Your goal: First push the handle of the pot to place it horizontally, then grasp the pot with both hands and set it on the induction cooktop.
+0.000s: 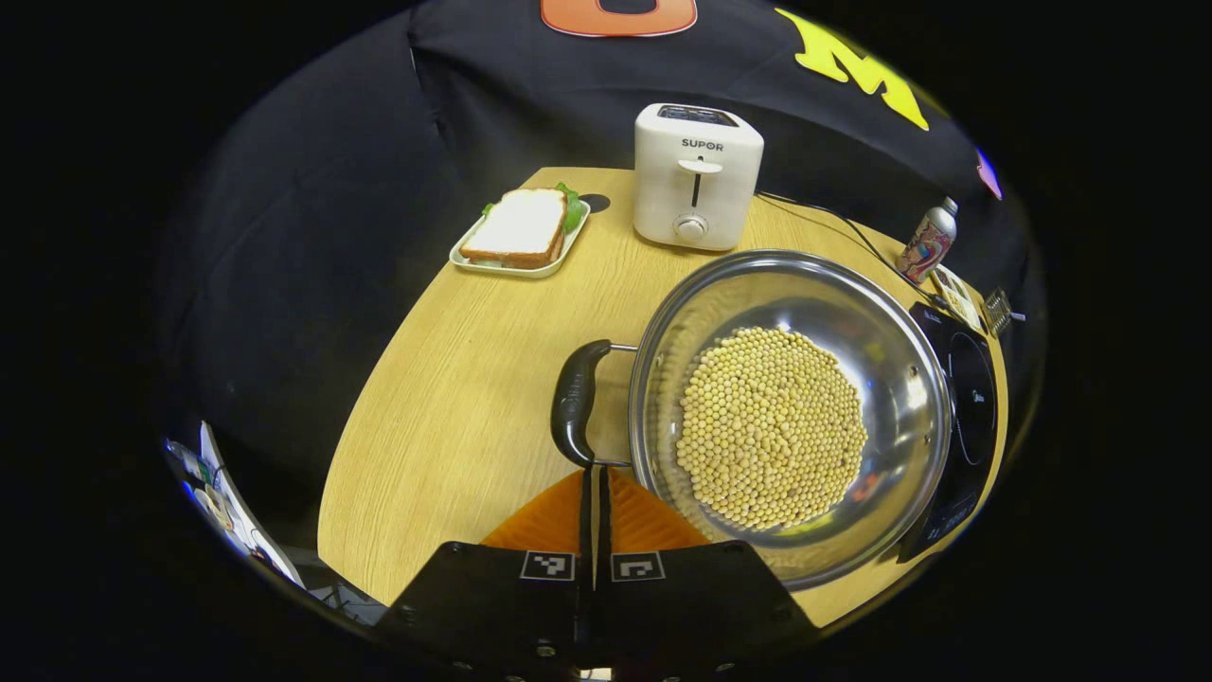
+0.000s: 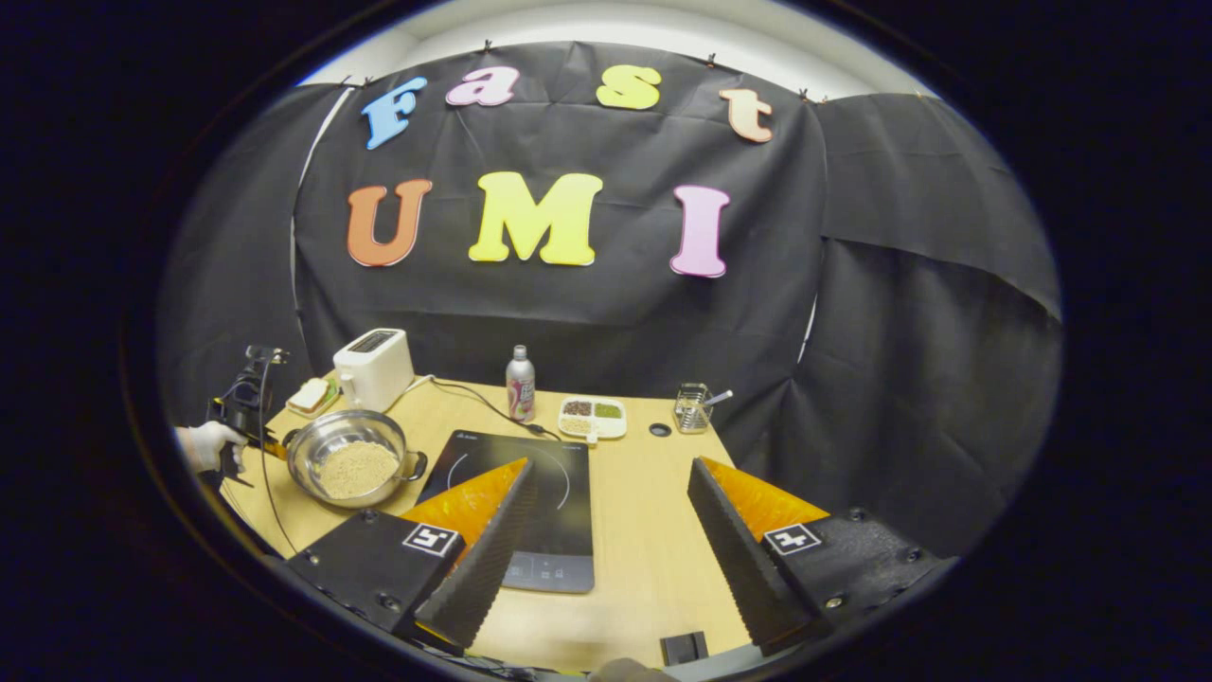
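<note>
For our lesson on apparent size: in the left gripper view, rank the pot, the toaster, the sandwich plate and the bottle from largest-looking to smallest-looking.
1. pot, though it lies nearest the camera, which inflates it
2. toaster
3. sandwich plate
4. bottle, farthest off, so it may be shrunk

In the left gripper view the pot point(image 1: 791, 417) hides most of the cooktop point(image 1: 966, 398). The pot's far handle is out of sight behind its rim. In the right gripper view the tray point(image 2: 593, 418) contents are too small to tell.
</note>
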Demonstrator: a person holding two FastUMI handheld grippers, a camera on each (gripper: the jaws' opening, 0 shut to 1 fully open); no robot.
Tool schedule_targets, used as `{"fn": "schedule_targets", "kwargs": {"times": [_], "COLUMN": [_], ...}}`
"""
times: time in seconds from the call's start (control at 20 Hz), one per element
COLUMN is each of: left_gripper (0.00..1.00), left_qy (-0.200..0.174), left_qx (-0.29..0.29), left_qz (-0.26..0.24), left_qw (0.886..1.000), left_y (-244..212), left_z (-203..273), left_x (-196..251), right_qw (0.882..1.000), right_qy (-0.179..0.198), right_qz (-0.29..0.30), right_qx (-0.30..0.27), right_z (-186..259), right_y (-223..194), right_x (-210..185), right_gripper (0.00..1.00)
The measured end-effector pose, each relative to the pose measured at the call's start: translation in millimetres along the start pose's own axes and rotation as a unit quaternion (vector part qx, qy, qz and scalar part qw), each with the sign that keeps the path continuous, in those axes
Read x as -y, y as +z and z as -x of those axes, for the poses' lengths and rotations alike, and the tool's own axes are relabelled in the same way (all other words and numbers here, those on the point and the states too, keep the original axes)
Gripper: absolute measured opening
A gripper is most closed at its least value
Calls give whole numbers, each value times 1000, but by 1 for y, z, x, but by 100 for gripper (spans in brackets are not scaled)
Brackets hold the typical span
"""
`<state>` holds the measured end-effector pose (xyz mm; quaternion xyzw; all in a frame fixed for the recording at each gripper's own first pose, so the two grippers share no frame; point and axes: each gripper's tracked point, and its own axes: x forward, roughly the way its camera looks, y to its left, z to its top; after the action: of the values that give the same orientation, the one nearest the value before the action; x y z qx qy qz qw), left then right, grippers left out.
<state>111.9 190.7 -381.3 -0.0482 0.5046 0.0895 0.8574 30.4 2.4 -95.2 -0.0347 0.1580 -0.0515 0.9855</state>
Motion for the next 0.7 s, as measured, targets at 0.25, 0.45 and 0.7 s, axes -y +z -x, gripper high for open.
{"fn": "schedule_targets", "kwargs": {"times": [0.25, 0.45, 0.7], "left_gripper": [0, 11, 0], "left_qy": [5, 11, -18], "left_qx": [1, 7, 49], "left_qz": [-6, -15, -19], "left_qw": [1000, 1000, 998], "left_y": [9, 14, 14], "left_z": [-3, -2, 12], "left_x": [-4, -4, -11], "right_qw": [1000, 1000, 999], "right_qy": [7, 13, 39], "right_qz": [4, 11, 9], "right_qx": [-7, -7, -22], "right_z": [-2, -4, -20], "right_y": [-3, -3, -14], "right_x": [-7, -15, -44], "right_gripper": [99, 99, 100]}}
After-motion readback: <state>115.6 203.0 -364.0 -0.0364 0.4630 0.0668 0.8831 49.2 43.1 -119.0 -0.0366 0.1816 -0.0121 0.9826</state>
